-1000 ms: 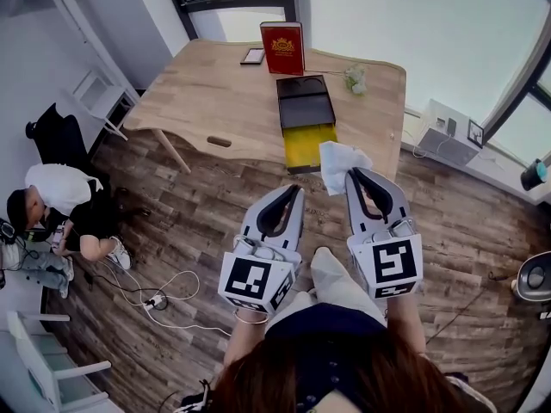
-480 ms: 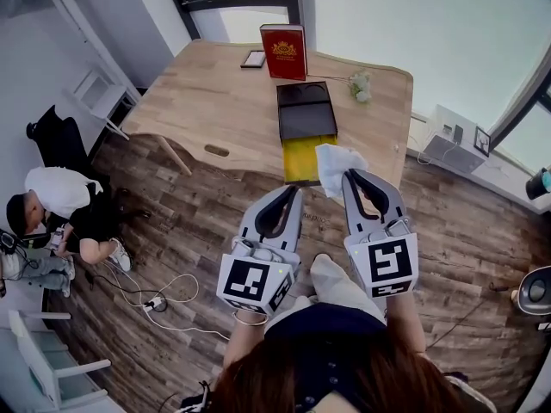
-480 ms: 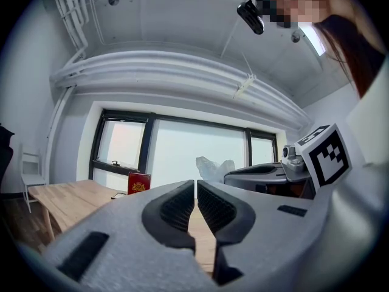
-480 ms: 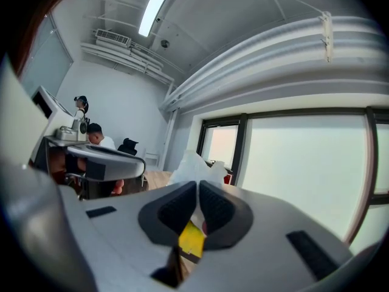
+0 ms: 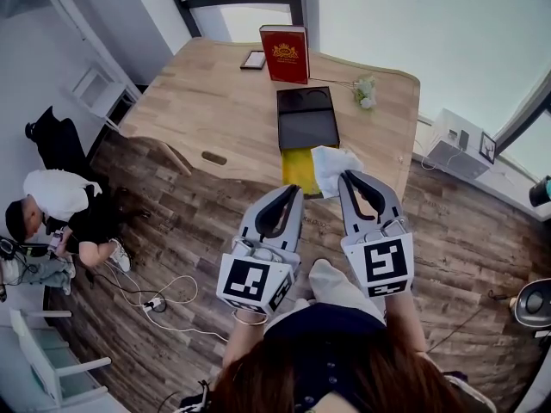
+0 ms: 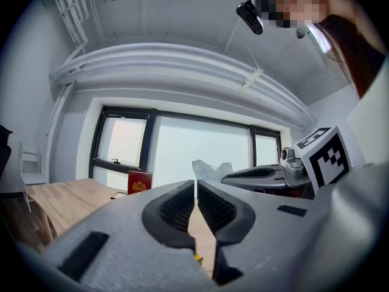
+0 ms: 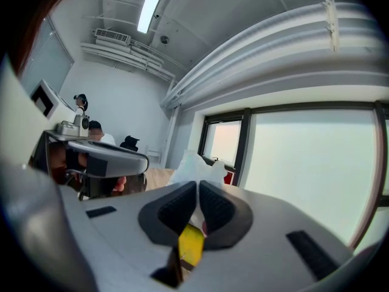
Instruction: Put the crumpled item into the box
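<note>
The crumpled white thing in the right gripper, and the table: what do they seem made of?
The crumpled item looks like thin tissue paper, matte white, holding sharp irregular creases; thin plastic film is possible. The table looks like light wood or wood-look laminate: plank lines and grain show, with a dull sheen.

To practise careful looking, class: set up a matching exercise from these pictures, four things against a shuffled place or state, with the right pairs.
1. red book
2. crumpled paper
3. box
4. left hand-held gripper

A. shut, empty
B. gripped by the right hand-held gripper
C. upright on the far side of the table
D. flat on the table, yellow inside

Pairs: 1-C, 2-B, 3-D, 4-A
</note>
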Demonstrator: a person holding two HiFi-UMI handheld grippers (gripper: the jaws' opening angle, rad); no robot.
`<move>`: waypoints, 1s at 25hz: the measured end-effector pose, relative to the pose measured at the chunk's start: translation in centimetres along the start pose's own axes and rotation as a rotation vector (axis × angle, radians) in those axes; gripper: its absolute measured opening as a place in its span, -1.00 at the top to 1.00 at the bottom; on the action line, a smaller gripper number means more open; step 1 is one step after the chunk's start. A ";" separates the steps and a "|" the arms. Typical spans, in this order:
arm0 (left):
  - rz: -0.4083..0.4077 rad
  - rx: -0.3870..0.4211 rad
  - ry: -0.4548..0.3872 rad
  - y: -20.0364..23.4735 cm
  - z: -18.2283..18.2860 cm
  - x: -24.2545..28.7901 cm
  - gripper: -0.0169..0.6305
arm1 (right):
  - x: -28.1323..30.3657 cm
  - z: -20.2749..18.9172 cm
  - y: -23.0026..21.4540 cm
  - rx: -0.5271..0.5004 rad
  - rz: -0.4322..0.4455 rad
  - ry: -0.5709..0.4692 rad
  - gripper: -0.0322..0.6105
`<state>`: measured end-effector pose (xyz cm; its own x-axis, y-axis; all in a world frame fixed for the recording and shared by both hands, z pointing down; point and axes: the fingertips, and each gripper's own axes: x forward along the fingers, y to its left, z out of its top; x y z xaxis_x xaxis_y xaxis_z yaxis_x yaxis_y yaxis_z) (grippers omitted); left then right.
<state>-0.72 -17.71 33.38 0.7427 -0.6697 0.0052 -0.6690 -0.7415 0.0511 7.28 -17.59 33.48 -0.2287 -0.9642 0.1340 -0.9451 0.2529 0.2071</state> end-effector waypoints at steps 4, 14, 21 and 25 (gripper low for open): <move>0.009 -0.001 0.004 0.9 -0.1 1.4 0.84 | 1.7 -0.3 -0.6 -0.006 0.016 0.008 0.80; 0.046 -0.005 0.004 2.9 0.0 3.9 0.84 | 5.3 -1.6 -1.6 -0.052 0.063 0.036 0.80; 0.066 -0.014 0.019 3.9 -0.5 5.2 0.83 | 7.6 -3.2 -1.5 -0.125 0.110 0.072 0.80; 0.076 -0.022 0.030 4.4 -1.0 5.7 0.83 | 8.6 -4.3 -1.4 -0.181 0.136 0.106 0.80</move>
<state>0.63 -24.79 34.63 0.6904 -0.7223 0.0399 -0.7230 -0.6871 0.0712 7.68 -25.93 38.50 -0.3157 -0.9093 0.2712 -0.8479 0.3986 0.3496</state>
